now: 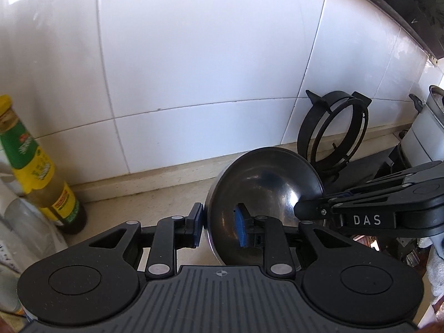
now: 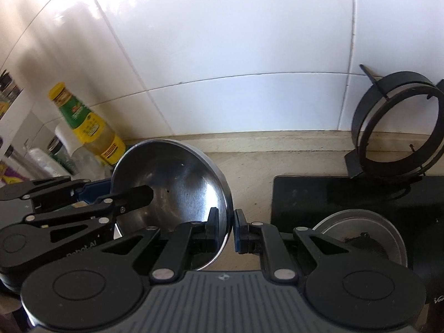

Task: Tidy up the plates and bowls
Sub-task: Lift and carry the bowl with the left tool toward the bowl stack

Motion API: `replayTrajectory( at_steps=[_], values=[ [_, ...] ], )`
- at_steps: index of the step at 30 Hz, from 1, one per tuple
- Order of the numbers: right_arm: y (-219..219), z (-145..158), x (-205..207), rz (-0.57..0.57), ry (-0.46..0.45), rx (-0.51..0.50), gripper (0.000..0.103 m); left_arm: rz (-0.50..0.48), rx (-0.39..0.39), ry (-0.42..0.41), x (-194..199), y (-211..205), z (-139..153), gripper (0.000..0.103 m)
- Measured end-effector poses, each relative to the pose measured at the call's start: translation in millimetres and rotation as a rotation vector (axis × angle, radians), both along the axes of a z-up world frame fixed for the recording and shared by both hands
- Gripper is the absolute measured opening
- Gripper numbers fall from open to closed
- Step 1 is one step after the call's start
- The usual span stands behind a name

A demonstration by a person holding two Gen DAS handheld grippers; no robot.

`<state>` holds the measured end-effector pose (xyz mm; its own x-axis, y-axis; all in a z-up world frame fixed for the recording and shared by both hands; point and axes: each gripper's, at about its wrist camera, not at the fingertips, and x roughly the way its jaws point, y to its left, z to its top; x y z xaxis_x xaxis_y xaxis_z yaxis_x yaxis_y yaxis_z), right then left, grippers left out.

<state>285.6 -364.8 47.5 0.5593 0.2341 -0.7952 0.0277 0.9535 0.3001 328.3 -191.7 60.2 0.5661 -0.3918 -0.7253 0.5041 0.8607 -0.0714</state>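
Note:
A stainless steel bowl (image 1: pixel 266 186) hangs tilted above the beige counter (image 1: pixel 155 199), held by both grippers on opposite sides of its rim. My left gripper (image 1: pixel 219 226) is shut on the near left rim, one blue pad outside the wall and one inside. My right gripper (image 1: pixel 298 208) comes in from the right and grips the other side. In the right wrist view the bowl (image 2: pixel 177 177) sits left of centre. There my right gripper (image 2: pixel 226 229) clamps its right rim, and the left gripper (image 2: pixel 113 194) reaches in from the left.
A green-and-yellow oil bottle (image 1: pixel 36 166) (image 2: pixel 88 127) stands by jars at the left. A black pan-support ring (image 1: pixel 333 130) (image 2: pixel 396 133) leans on the white tiled wall. Below it are a black stove (image 2: pixel 333 199) with a burner cap (image 2: pixel 358 236), and a metal pot (image 1: pixel 435 105) at far right.

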Motion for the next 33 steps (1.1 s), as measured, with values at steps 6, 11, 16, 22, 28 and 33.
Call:
replayTrajectory(
  at_steps=[6, 11, 16, 22, 28, 33],
  values=[
    [17, 5, -8, 0.051, 0.001, -0.005, 0.03, 0.032, -0.004, -0.019, -16, 15, 8, 0.031],
    [27, 10, -15, 0.084, -0.006, -0.016, 0.03, 0.049, -0.005, -0.028, -29, 27, 11, 0.031],
    [41, 8, -15, 0.137, 0.002, -0.02, 0.031, 0.076, -0.003, -0.031, -41, 40, 10, 0.033],
    [62, -2, -13, 0.228, 0.031, -0.02, 0.031, 0.14, -0.002, -0.022, -47, 60, 7, 0.034],
    [79, -18, -14, 0.296, 0.075, -0.022, 0.031, 0.17, 0.009, 0.006, -53, 75, -5, 0.034],
    [88, -37, -14, 0.339, 0.129, -0.012, 0.031, 0.189, 0.016, 0.025, -52, 79, -14, 0.034]
  ],
)
